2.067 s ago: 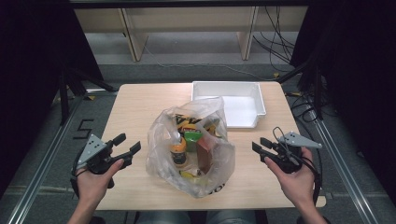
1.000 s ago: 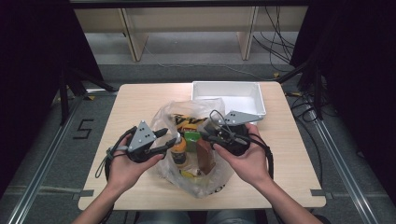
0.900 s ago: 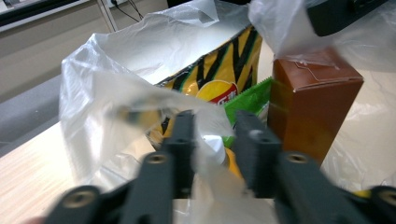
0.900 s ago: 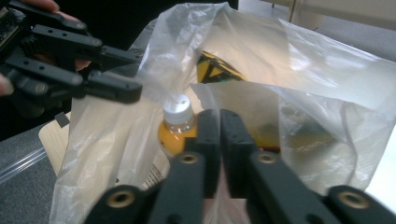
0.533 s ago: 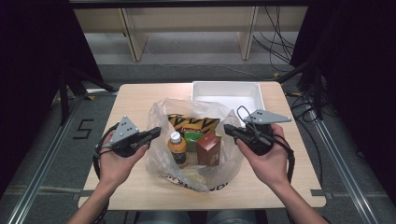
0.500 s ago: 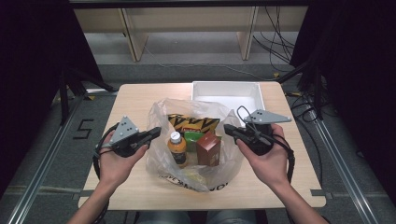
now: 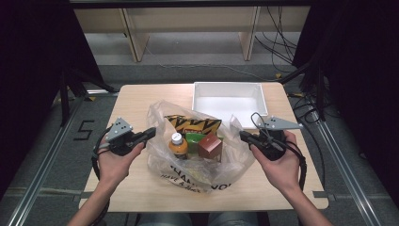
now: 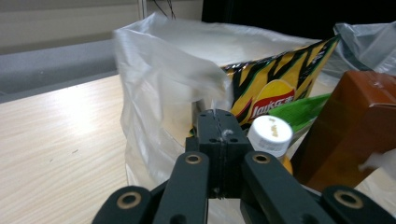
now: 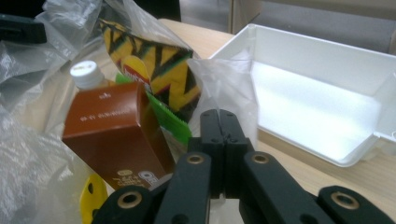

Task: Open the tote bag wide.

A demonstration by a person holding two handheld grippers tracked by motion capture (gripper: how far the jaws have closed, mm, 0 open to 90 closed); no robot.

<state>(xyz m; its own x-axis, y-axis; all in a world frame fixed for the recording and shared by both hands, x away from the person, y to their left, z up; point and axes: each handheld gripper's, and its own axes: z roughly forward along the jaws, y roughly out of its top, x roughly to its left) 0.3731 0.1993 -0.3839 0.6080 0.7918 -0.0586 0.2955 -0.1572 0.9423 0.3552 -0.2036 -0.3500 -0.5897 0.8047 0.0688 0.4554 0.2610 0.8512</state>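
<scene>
Both forearms reach forward, the left gripper and right gripper clamped shut, tips facing inward.

My high view sits above my side of the counter and looks forward and down, so I see the whole top and both of my hands from far. The left gripper view rides on the left claw, looks low along its jaws, and is very near the plastic bag. The right gripper view rides on the right claw, also low and close, and faces the bag and the white tray. All three views share the chips packet and the brown carton.
</scene>
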